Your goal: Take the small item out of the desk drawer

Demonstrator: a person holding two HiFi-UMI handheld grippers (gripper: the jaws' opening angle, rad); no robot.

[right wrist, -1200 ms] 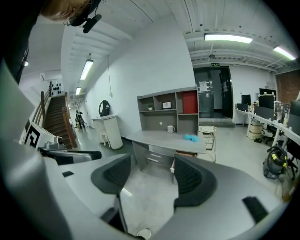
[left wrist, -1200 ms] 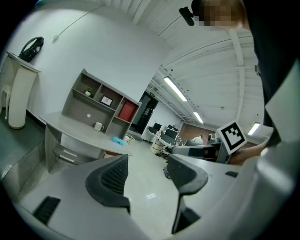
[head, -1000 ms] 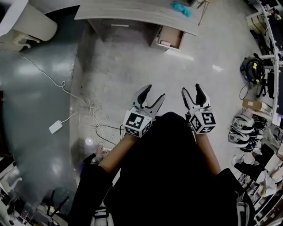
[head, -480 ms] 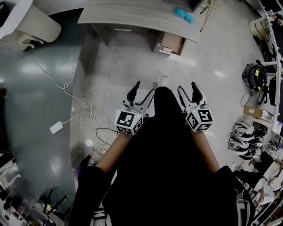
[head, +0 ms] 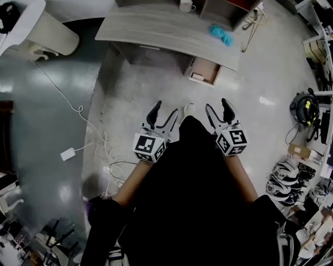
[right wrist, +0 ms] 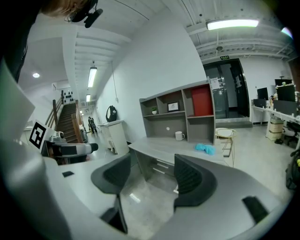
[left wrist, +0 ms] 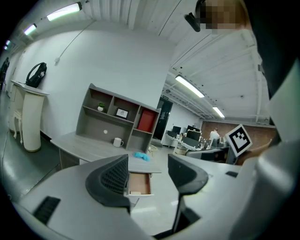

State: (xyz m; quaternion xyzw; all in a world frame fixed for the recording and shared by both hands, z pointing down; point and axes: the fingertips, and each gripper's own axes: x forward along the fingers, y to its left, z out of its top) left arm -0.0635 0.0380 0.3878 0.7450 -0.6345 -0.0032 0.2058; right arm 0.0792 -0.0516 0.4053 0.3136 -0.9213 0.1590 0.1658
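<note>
A grey desk (head: 156,28) stands ahead, with its wooden drawer (head: 204,71) pulled open under the right end. A small pale thing (head: 197,76) lies at the drawer's near end. In the left gripper view the open drawer (left wrist: 139,183) shows between the jaws, far off. My left gripper (head: 165,110) and right gripper (head: 217,106) are held over the floor, short of the desk, both open and holding nothing. The right gripper view looks at the desk (right wrist: 173,150) from the side; my right gripper (right wrist: 152,176) has only floor between its fingers.
On the desk are a blue crumpled item (head: 222,35), a white mug (head: 185,5) and a shelf unit (left wrist: 119,115). Cables (head: 104,135) and a white adapter (head: 67,153) lie on the floor at left. A vacuum (head: 307,109) and helmets (head: 283,174) are at right.
The desk and open drawer have come closer and lower in the head view as the person walks toward them. Both grippers stay open and held in front.
</note>
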